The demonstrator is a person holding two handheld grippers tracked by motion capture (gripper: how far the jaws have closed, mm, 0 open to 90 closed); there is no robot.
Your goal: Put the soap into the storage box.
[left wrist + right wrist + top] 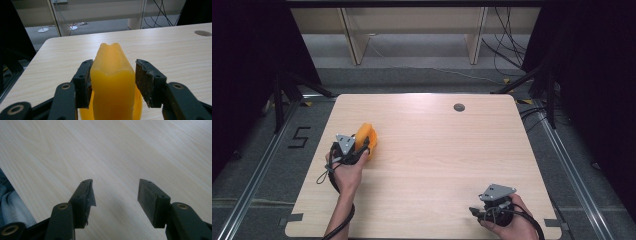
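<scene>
An orange plastic object [367, 136] with a notched top and a wider base stands on the left part of the light wooden table [442, 150]. In the left gripper view the orange object [112, 85] rises between the two black jaws. My left gripper [363, 145] is open around it: the left jaw lies against its side, and a thin gap shows at the right jaw. My right gripper [475, 212] rests low near the table's front right edge. It stands open [115, 192] over bare wood with nothing between its jaws.
A round grey cable hole [459, 107] sits near the table's far edge. Beyond the table are wooden shelf legs [354, 42] and loose black cables [507, 45]. Metal rails [257, 175] run along the floor on both sides.
</scene>
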